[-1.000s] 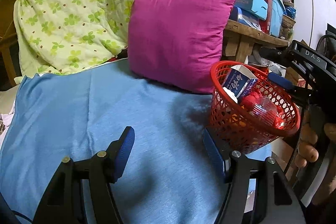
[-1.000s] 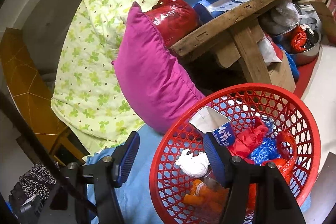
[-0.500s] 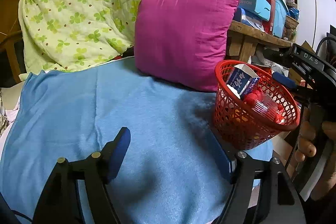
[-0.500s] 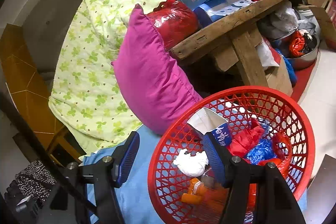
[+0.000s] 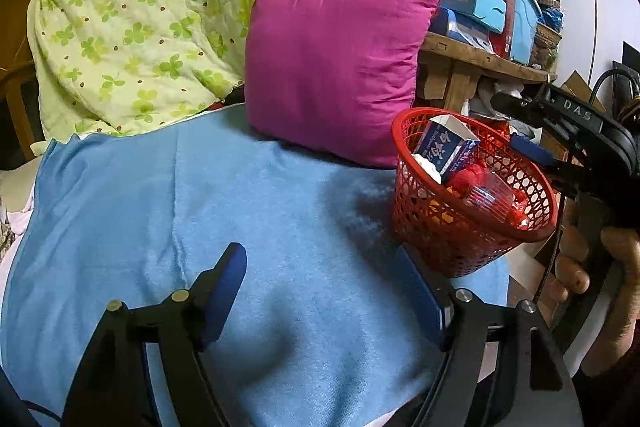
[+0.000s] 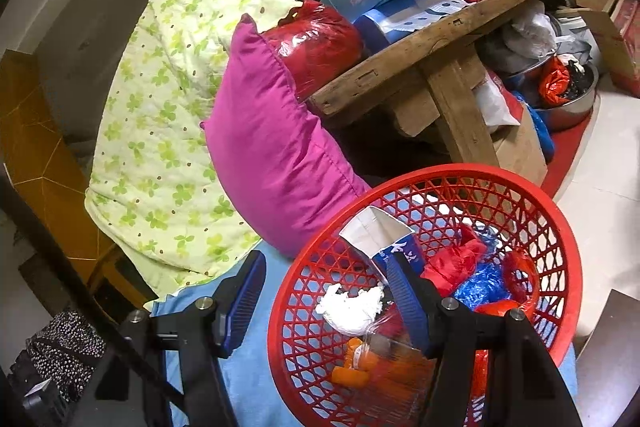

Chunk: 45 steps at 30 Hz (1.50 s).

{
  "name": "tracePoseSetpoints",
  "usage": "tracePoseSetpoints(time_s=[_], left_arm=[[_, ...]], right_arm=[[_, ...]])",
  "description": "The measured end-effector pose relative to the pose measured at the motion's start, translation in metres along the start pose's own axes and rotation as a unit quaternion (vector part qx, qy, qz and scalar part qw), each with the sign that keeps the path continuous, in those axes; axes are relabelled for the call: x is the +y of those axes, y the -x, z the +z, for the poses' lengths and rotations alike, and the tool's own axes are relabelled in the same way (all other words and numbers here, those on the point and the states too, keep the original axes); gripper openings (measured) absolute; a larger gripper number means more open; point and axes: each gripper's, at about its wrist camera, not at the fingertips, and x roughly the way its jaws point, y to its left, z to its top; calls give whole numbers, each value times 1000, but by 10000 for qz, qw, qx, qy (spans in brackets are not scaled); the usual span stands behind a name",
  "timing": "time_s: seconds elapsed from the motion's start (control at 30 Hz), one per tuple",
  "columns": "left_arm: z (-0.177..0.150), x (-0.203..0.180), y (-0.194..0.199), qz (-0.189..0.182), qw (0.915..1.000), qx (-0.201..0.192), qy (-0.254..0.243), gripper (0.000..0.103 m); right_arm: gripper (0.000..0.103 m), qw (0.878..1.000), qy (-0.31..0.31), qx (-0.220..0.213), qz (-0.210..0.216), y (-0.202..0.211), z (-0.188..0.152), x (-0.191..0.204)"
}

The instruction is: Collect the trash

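Trash looks mostly collected: red basket (image 6: 424,311) sits at the edge of the bed's blue blanket (image 5: 200,211), at 3 o'clock in the left wrist view, just in front of the magenta pillow (image 5: 336,59). Inside it: a blue-and-white carton (image 6: 384,239) standing tilted, crumpled white paper (image 6: 350,307), red and blue plastic wrappers (image 6: 480,275), something orange low down, and a clear bottle-like piece I can't make out well. Left gripper (image 5: 320,291) hangs over bare blanket at 6 o'clock, jaws wide apart with nothing between them, holding nothing. Right gripper (image 6: 324,295) straddles the basket's near rim, one finger outside, the other inside among the trash; jaws stand about half apart and the rim is between them, but the pads don't look pressed on it, so I read it as not gripping. A hand (image 5: 592,267) holds that tool at 4 o'clock in the left view. No loose trash shows on the visible blanket. Judgement: pickup phase is near done or done; what's left is likely grabbing the basket and carrying it off, or checking areas outside these views.
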Motion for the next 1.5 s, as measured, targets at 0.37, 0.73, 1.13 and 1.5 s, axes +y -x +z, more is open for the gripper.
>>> tracePoseSetpoints(time_s=[0.37, 0.73, 1.13, 1.5], left_arm=[[14, -10, 19, 221, 9996, -120, -162, 79], [22, -5, 45, 269, 9990, -303, -195, 81], [24, -7, 86, 266, 9976, -593, -244, 88], [25, -16, 133, 480, 9938, -912, -421, 92]], right_arm=[[67, 9963, 674, -60, -538, 12, -7, 10], [74, 9790, 1626, -204, -1211, 37, -25, 37], [77, 9685, 2003, 156, -1472, 95, -41, 77], [77, 9600, 2434, 466, -1302, 151, -45, 108]])
